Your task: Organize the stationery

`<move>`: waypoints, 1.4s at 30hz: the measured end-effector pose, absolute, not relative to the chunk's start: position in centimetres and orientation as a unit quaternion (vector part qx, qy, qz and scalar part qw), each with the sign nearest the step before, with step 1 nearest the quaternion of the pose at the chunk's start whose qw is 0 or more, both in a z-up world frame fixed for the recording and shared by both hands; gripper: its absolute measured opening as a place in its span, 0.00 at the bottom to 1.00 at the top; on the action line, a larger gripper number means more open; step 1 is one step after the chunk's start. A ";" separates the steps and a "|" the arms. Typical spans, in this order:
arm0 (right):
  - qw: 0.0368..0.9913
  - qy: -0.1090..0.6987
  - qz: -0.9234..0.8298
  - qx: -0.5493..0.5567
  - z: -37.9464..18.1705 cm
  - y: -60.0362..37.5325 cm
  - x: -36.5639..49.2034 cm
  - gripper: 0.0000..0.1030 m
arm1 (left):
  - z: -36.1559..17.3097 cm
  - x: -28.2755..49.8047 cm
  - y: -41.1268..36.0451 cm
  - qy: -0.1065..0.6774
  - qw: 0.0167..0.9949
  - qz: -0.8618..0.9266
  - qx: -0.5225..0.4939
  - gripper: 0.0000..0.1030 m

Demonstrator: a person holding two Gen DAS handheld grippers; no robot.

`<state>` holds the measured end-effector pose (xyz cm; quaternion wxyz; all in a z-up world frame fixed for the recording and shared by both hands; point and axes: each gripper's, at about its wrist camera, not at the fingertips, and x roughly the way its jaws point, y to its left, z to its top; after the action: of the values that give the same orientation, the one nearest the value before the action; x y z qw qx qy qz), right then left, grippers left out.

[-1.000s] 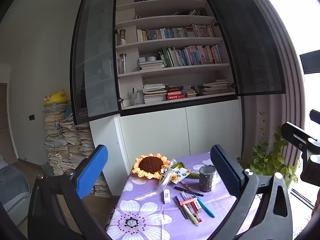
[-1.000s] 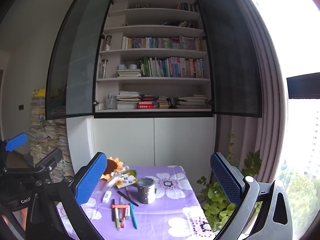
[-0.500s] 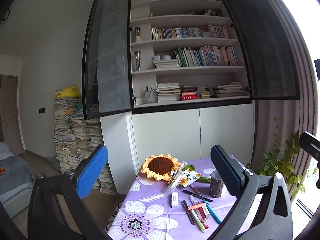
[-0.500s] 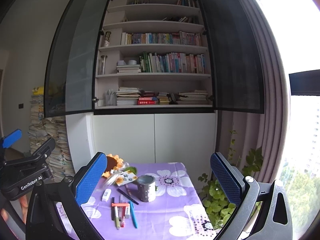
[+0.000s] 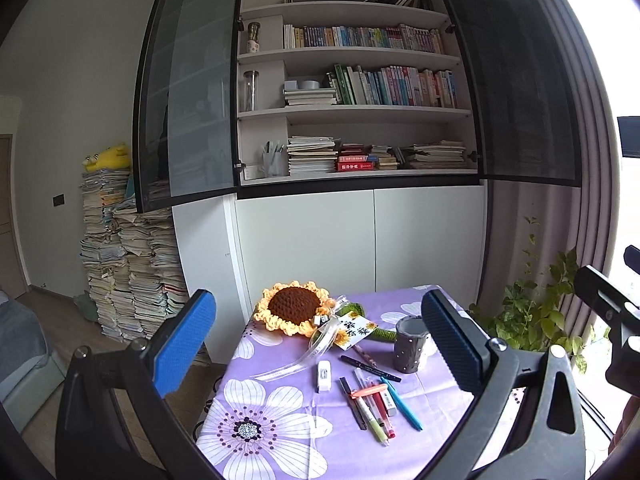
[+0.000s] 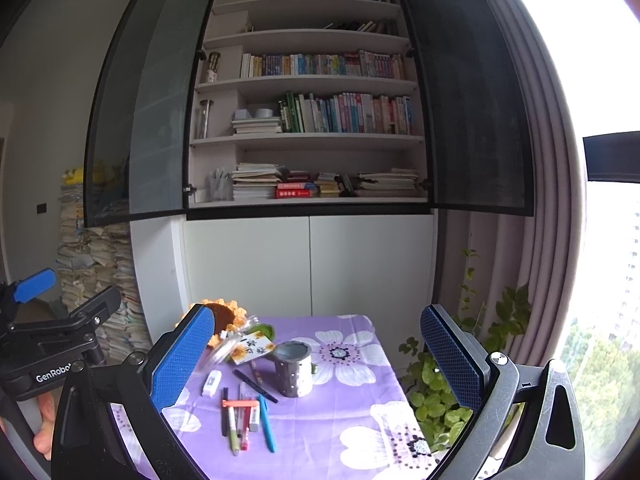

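- One grey perforated metal pen cup stands upright on the purple flower-print tablecloth, on the table's right half.
- Several pens and markers lie loose in a bunch just left of and in front of the cup; an exact count is hard, since they overlap. Among them are one teal pen, one green-tipped highlighter and one orange clip-like piece lying across the bunch.
- One black marker lies slanted between the bunch and the cup.
- One white eraser or correction tape lies apart, to the left of the bunch.
- One crocheted sunflower with a printed card and clear ribbon sits at the table's far left corner.
- Left gripper hovers above the table's near edge, aimed forward and a little downward; its two blue-padded fingers stand wide apart, holding nothing.
- Right gripper hangs likewise over the near edge, tilted slightly down, its fingers spread wide with nothing between them.
- Each gripper shows at the edge of the other's view, so the two are side by side.
- Behind the table stand one white cupboard with open glass doors and book-filled shelves, one tall heap of papers and one leafy green plant.
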<state>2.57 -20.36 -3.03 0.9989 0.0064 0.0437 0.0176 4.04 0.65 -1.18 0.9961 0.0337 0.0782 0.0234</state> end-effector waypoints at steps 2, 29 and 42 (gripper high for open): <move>0.999 0.044 0.017 0.006 -3.0 -20.4 2.7 1.00 | -1.2 4.1 0.5 0.079 0.996 0.023 0.037 0.99; 0.997 0.074 0.033 -0.008 -4.5 -19.9 5.2 1.00 | -2.7 6.6 0.0 0.104 0.993 0.009 0.051 0.99; 0.994 0.106 0.034 -0.005 -5.9 -20.4 9.0 1.00 | -4.3 10.3 -0.4 0.134 0.990 0.000 0.046 0.99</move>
<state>8.97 -20.35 -5.90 0.9938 -0.0052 0.1060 0.0340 10.33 -0.36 -4.33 0.9899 0.0463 0.1342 0.0003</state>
